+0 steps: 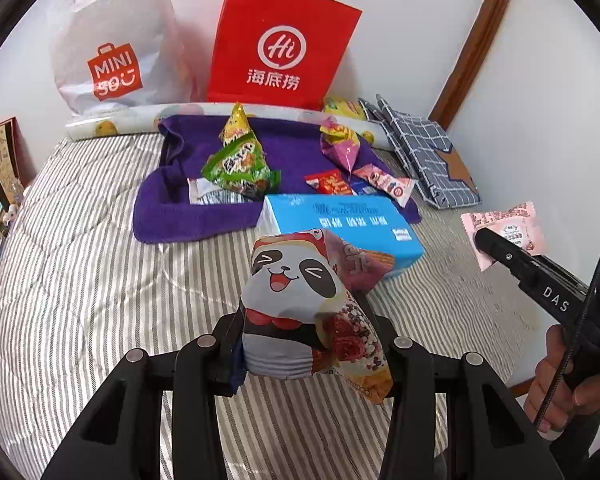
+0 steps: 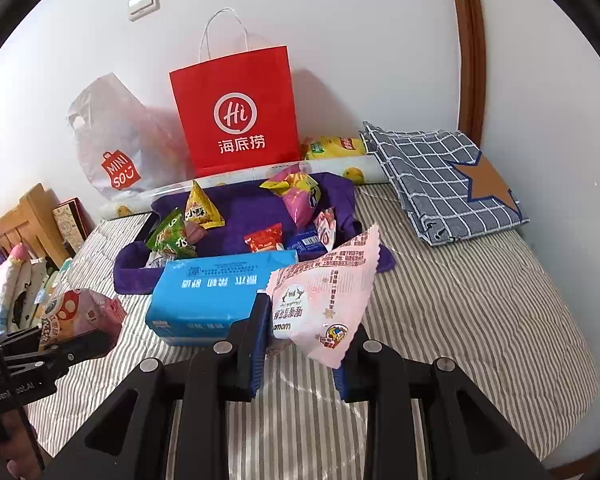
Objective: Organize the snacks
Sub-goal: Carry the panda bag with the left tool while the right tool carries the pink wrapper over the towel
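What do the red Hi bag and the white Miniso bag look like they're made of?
Red Hi bag: likely matte paper; it stands stiff with sharp creases and thin twisted cord handles. Miniso bag: thin plastic film; semi-translucent, softly wrinkled, with a punched handle hole.

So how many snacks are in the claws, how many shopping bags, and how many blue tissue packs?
Snacks in claws: 2, panda packet in left claw, pink packet in right claw
Shopping bags: 2, red bag, white bag
Blue tissue packs: 1
Total: 5
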A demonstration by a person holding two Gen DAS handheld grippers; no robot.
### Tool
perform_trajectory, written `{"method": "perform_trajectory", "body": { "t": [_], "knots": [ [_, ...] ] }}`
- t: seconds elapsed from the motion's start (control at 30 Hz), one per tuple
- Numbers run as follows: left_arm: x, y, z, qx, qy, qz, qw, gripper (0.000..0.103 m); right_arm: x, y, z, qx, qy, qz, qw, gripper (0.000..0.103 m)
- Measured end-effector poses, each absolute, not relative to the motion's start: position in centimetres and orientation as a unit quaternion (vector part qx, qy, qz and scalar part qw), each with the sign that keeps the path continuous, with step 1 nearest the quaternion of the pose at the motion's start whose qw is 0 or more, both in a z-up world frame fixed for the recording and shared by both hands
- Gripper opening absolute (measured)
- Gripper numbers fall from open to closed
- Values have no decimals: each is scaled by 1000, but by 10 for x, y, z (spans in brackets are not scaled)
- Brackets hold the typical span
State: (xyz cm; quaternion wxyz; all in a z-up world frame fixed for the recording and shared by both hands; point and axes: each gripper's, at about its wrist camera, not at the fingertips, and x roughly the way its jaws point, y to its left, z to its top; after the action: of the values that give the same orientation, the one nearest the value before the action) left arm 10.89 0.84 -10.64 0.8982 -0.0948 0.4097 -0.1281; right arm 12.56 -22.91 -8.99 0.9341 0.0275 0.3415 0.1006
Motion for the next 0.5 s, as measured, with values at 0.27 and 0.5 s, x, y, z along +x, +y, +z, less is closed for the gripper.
{"method": "perform_trajectory", "body": {
  "t": [0.27,0.5],
  "knots": [
    [119,11,-101,-97,412,-126,897,44,137,-222,-82,24,338,106,935,26],
    [130,13,-92,-99,406,-129,899,44,149,-219,-76,21,337,108,935,26]
  ]
}}
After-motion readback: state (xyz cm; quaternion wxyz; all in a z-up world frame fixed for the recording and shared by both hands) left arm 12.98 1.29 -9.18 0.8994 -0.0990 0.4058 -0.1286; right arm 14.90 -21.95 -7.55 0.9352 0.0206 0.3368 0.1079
